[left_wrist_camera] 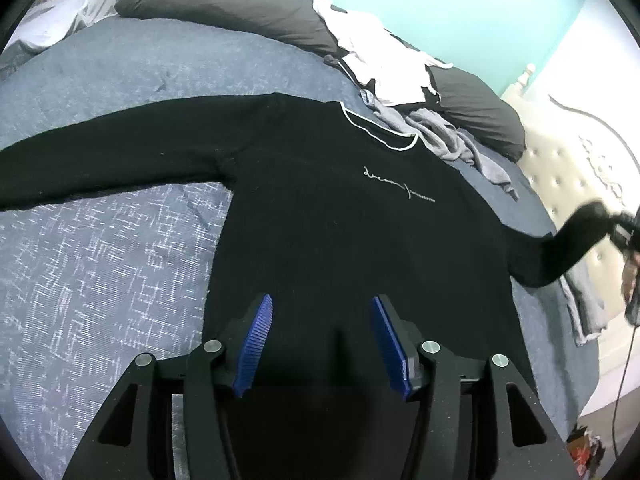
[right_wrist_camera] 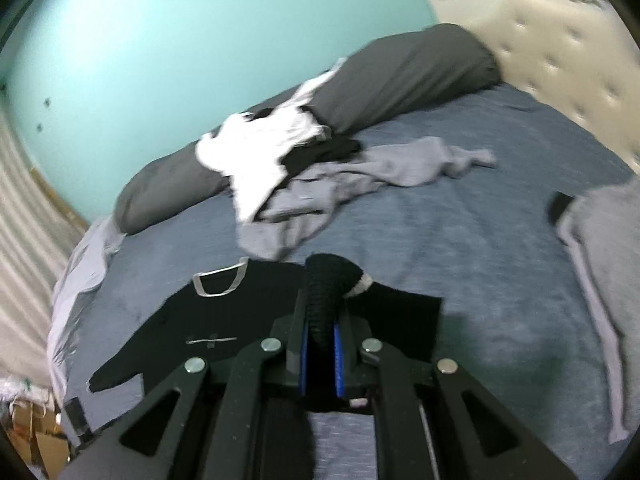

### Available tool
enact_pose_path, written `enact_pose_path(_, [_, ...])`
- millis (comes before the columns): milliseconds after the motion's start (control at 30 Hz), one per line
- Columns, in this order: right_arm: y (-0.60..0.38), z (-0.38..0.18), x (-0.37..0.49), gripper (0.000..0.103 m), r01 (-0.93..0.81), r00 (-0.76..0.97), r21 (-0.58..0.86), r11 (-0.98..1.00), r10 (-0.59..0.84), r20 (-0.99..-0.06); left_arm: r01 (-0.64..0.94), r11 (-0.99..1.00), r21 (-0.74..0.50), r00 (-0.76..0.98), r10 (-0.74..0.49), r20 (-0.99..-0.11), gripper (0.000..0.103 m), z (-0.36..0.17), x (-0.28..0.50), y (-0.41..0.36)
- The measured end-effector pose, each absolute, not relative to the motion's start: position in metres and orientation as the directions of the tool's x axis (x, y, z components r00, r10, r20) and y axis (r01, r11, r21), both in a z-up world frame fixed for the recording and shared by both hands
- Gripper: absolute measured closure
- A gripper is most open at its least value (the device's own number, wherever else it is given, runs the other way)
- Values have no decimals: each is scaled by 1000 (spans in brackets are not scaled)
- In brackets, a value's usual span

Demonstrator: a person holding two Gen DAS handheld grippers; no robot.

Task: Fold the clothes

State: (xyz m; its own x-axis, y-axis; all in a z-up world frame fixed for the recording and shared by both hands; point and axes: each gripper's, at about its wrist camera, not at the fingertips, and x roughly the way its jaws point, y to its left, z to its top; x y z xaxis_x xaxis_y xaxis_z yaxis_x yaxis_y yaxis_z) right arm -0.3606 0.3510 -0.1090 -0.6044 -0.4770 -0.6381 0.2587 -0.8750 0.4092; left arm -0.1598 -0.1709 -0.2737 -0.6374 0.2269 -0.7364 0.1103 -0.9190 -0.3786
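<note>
Sweater (left_wrist_camera: 340, 216) sleeve pinched in right hand-held gripper (right_wrist_camera: 320, 320).

Dim, fisheye-warped edges, right view blurred

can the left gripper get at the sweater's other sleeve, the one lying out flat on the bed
Probably yes. The left gripper is open and empty over the black sweater, and the flat sleeve lies bare on the bedspread, nothing on it.
</note>
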Motion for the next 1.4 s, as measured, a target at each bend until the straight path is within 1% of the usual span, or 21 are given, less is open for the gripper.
enact_pose_path(267, [251,-76,-346,94,422,-526,426,-800,-599,-603,103,-930,-353,-644,208,-736,36,-268,-149,-175])
enact_pose_path(400, [193,-63,-329,94,522,-456,431,-735,-669,-588,100,-936,-339,-651,196,-733,35,-263,-144,-178])
enact_pose_path(500, [151,-66,-313,94,586,-391,421,-693,-696,-602,100,-933,-345,-659,198,-726,35,-260,-141,-182])
enact_pose_path(767, [79,-113,-279,94,647,-256,414,-640,-694,-673,110,-922,-371,-681,202,-704,35,-250,-133,-197])
enact_pose_path(1133, [44,-174,-236,94,645,-122,472,-601,-691,-713,119,-913,-391,-692,206,-692,35,-246,-129,-208])
enact_pose_path(1400, [34,-213,-223,94,631,-79,475,-613,-660,-747,120,-913,-391,-688,207,-695,34,-248,-130,-209])
